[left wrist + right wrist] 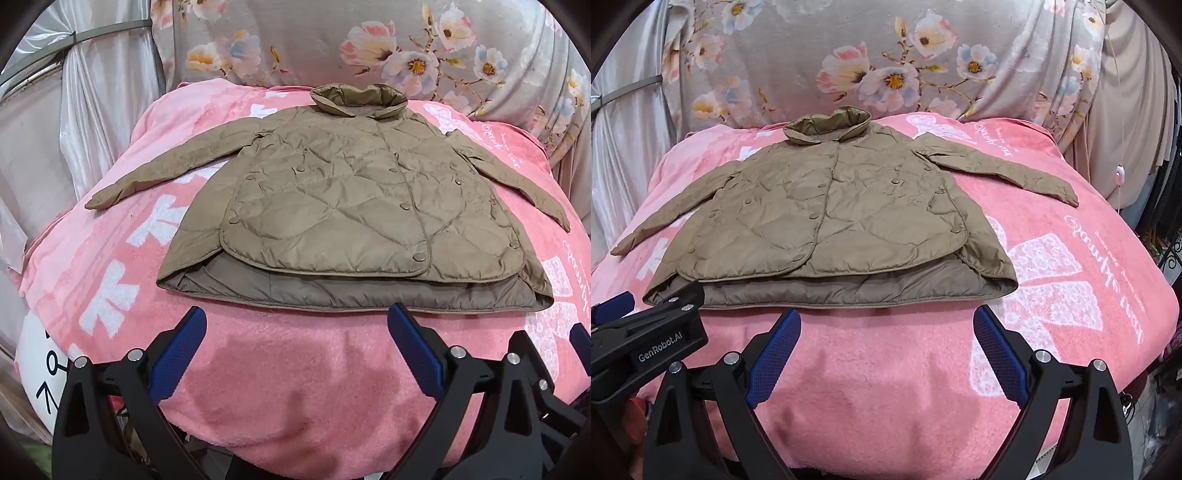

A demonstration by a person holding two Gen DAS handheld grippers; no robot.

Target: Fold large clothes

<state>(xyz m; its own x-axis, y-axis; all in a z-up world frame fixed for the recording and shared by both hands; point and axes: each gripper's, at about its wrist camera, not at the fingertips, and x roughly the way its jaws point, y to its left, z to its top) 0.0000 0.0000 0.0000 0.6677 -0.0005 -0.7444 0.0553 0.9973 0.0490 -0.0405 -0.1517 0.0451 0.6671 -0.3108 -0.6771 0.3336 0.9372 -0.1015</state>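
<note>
Folding hasn't begun: tan quilted jacket (354, 206) lies spread on pink blanket (280, 387). Left claw (295, 350) and right claw (886, 350) hover wide, empty (sleeves first, I judge).

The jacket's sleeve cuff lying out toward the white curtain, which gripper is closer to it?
Left. The left gripper hangs open just short of the hem, on the side of that sleeve cuff. The right gripper is open too, beside it, further from the cuff.
</note>
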